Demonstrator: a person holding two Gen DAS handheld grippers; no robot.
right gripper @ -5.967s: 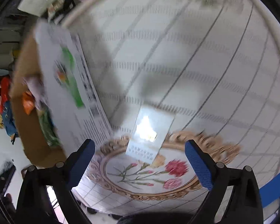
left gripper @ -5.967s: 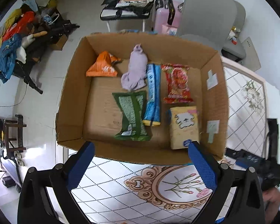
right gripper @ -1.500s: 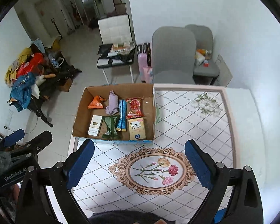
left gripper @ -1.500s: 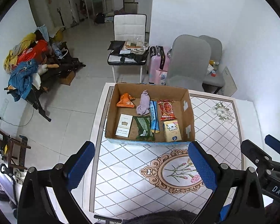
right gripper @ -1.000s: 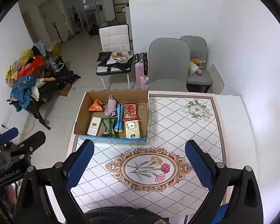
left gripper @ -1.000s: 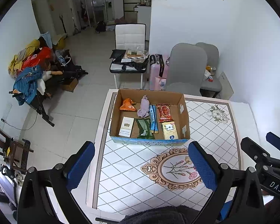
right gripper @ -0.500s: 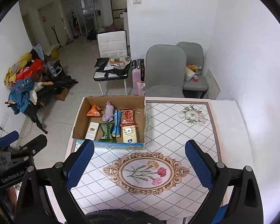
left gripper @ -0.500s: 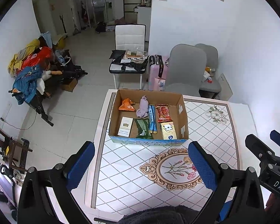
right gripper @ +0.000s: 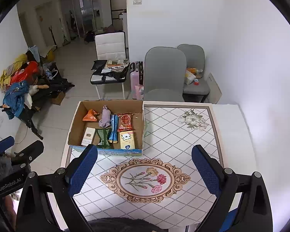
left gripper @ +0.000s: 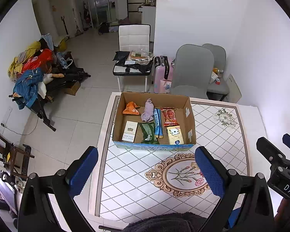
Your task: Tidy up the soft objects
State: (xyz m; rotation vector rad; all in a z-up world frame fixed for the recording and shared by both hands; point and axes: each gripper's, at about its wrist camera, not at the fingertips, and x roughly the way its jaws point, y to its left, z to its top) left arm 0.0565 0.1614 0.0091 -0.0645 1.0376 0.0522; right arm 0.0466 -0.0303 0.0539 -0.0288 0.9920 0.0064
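Observation:
A cardboard box (left gripper: 191,116) stands at the far left of the tiled table (left gripper: 218,141); it also shows in the right wrist view (right gripper: 75,119). Inside lie an orange packet (left gripper: 131,108), a lilac sock (left gripper: 147,112), a blue packet (left gripper: 157,121), a red packet (left gripper: 169,116), a white pack (left gripper: 130,131), a green packet (left gripper: 147,132) and a yellow tissue pack (left gripper: 175,135). My left gripper (left gripper: 146,172) is open and empty, held high above the table's near side. My right gripper (right gripper: 144,171) is open and empty, likewise high and well back from the box.
Two grey chairs (left gripper: 191,71) and a pink suitcase (left gripper: 161,73) stand behind the table. A white chair (left gripper: 134,58) with clutter stands further back. A pile of clothes (left gripper: 31,71) lies at the left wall. The table's left edge drops to the floor.
Over the last second both grippers have risen and drawn back slightly, so the box looks a little smaller. Six seconds ago they were close over the box and table. Both stayed open.

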